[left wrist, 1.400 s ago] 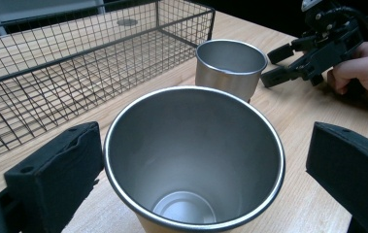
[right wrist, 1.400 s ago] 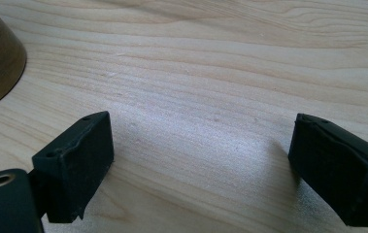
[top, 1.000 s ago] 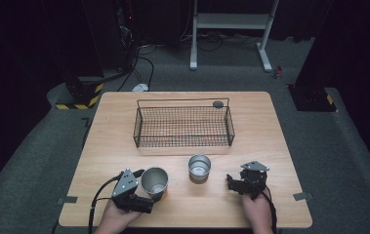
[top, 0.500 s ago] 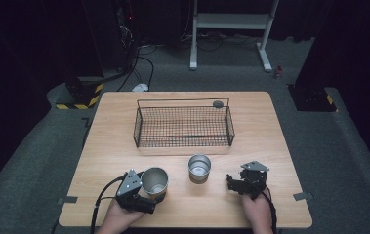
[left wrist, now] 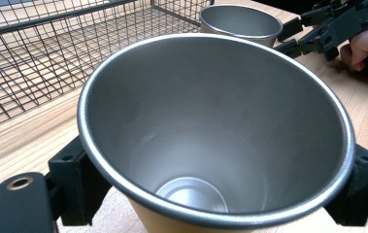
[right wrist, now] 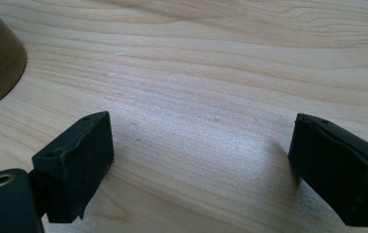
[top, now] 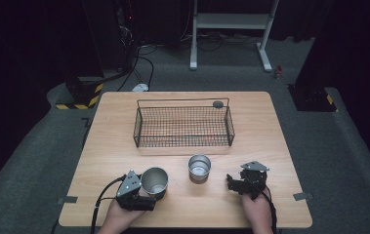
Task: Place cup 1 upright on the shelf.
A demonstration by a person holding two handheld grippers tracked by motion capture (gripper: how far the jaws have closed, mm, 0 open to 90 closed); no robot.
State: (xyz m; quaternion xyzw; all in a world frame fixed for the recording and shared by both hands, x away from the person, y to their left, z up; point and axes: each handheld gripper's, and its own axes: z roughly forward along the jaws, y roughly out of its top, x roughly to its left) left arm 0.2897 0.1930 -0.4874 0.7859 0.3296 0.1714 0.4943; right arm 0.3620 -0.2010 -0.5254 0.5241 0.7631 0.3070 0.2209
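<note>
The high view is dim: the desk [top: 270, 141] is evenly lit from above while the surroundings sink into near black. In the left gripper view, soft sheen lies inside the cup [left wrist: 210, 136] between the jaws, with the nearest rim slightly blurred. In the right gripper view, pale glare lies on the wood between the jaws, and soft shadows beside them.

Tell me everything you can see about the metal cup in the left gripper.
The metal cup is a tapered tumbler, brushed silver inside with a rolled rim and a tan outer wall. It is empty and stands near the table's front edge, left of a second cup. The left gripper has just closed on it, black jaws pressing either side.
</note>
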